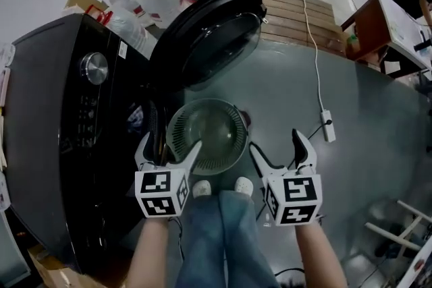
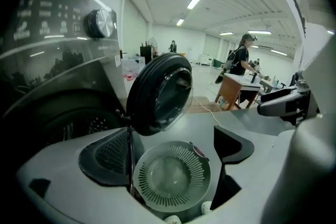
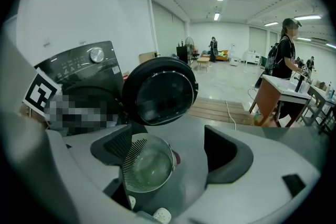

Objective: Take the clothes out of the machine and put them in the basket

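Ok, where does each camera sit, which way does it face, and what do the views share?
Head view: on the person's head, looking steeply down at basket, jeans, left hand-held gripper and right hand-held gripper.
Left gripper view: on that gripper, facing basket and open door past its open, empty jaws.
Right gripper view: the same, past its own open, empty jaws.
All three share the basket and door.

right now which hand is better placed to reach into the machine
Left, probably. The left tongs are open, empty and right beside the open machine; the right tongs hang on the far side of the basket.
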